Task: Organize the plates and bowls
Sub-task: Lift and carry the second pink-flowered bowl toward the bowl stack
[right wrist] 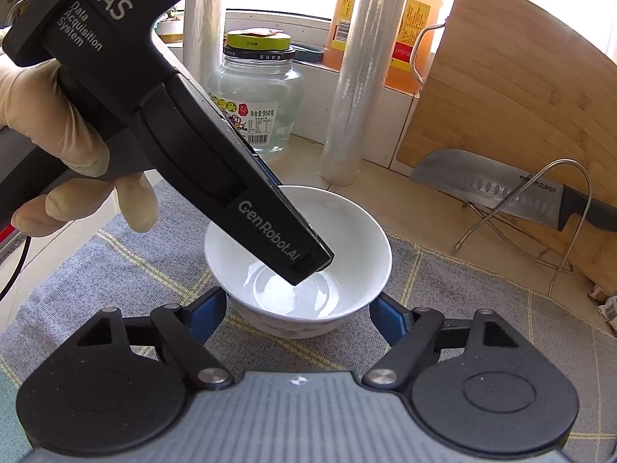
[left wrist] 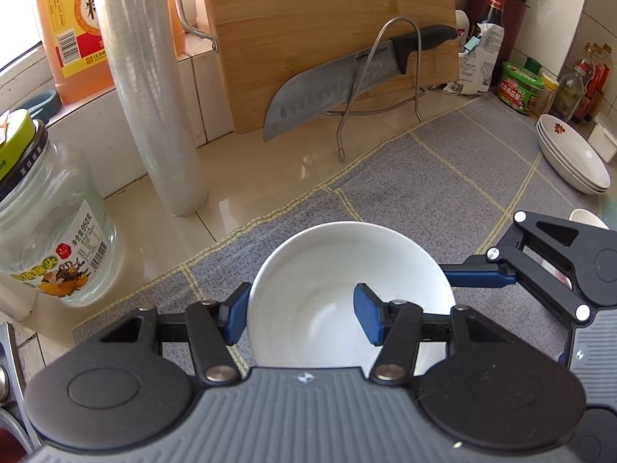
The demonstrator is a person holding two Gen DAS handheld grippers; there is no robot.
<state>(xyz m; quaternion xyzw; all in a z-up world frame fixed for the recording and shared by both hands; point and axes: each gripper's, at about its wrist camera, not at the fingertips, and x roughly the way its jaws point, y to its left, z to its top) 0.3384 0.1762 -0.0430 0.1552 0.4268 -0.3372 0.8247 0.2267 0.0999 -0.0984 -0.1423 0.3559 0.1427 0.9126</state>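
A white bowl (left wrist: 347, 254) stands on the grey checked mat (left wrist: 424, 177). My left gripper (left wrist: 302, 308) is shut on its near-left wall, with one blue pad outside the rim and the other inside. In the right wrist view the same bowl (right wrist: 358, 239) sits between the fingers of my right gripper (right wrist: 299, 308), whose blue pads press on its two outer sides. The left tool's black body (right wrist: 239, 177), held by a gloved hand (right wrist: 58, 123), reaches down into the bowl. Two stacked white plates (left wrist: 574, 154) with a red flower mark lie at the far right of the mat.
A bamboo cutting board (left wrist: 327, 31) and a large knife (left wrist: 327, 88) lean in a wire rack (left wrist: 358, 96) behind the mat. A cling-film roll (left wrist: 154, 88), a glass jar (left wrist: 50, 231) and an orange bottle (left wrist: 73, 27) stand at the left. Sauce bottles and tubs (left wrist: 520, 85) crowd the back right.
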